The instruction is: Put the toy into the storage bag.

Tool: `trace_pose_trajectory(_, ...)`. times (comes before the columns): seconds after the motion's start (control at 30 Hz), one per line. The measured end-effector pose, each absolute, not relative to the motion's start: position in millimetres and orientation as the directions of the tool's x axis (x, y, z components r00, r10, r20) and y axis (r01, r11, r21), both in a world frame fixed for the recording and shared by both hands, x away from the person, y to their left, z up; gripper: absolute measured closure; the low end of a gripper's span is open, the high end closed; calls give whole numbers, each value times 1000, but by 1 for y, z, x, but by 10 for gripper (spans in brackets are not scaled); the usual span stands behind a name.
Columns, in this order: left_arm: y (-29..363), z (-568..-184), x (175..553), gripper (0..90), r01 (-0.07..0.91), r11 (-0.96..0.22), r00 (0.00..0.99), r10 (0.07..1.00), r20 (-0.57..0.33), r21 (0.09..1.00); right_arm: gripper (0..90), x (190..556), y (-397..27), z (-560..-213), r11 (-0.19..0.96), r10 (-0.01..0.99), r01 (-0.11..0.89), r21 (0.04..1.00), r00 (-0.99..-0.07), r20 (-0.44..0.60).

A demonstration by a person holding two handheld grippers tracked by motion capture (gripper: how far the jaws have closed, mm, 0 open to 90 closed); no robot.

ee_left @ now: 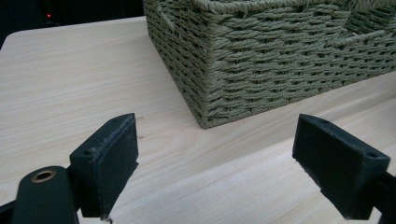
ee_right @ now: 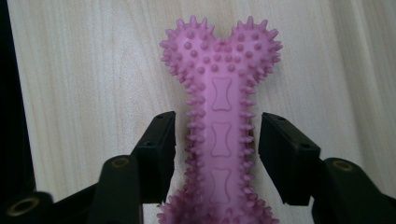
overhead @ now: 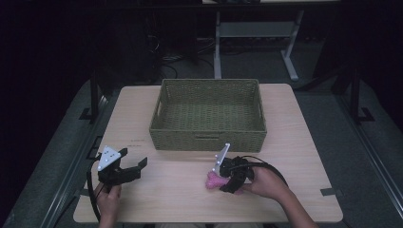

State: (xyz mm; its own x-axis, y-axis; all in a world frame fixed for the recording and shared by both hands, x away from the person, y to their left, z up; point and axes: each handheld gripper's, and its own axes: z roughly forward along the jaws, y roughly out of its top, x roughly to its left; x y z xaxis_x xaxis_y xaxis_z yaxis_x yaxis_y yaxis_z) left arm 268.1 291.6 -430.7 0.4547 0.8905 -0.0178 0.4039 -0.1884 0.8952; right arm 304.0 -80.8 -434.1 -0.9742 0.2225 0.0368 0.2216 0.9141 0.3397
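A pink spiked bone-shaped toy [ee_right: 219, 88] lies flat on the light wooden table [overhead: 166, 194], near its front edge at the right [overhead: 210, 181]. My right gripper [ee_right: 217, 140] reaches down over the toy, one black jaw on each side of its narrow shaft, and a thin gap shows between each pad and the spikes. In the high view the right gripper [overhead: 219, 181] is held by a hand at the toy's right end. My left gripper [overhead: 134, 158] rests at the front left, its jaws wide apart [ee_left: 217, 154] with nothing between them, pointing toward the basket's corner.
A green woven basket [overhead: 207, 137] stands at the middle back of the table, with nothing visible inside; its near corner [ee_left: 280, 56] is in front of the left gripper. Bare tabletop lies between the two grippers. Dark floor and a desk frame [overhead: 290, 57] lie beyond.
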Motion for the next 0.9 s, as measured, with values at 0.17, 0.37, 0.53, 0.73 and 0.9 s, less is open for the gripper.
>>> trace_pose_trajectory(0.17, 292, -431, 268, 139, 404, -184, 454, 891, -22, 896, 493, 304, -80, -436, 919, 221, 219, 327, -975, 32)
trace_pose_trajectory(0.37, 293, -431, 268, 138, 405, -179, 452, 892, -26, 897, 571, 303, -78, -437, 927, 205, 201, 316, -979, 23)
trace_pose_trajectory(0.53, 292, -431, 268, 138, 404, -178, 453, 891, -27, 897, 580, 303, -77, -436, 932, 193, 188, 309, -981, 14)
trace_pose_trajectory(0.73, 294, -430, 268, 138, 404, -171, 447, 894, -31, 899, 581, 305, -80, -432, 927, 181, 186, 325, -982, 47)
trace_pose_trajectory(0.9, 293, -430, 268, 138, 403, -170, 448, 894, -32, 899, 580, 307, -85, -422, 920, 169, 181, 348, -983, 65)
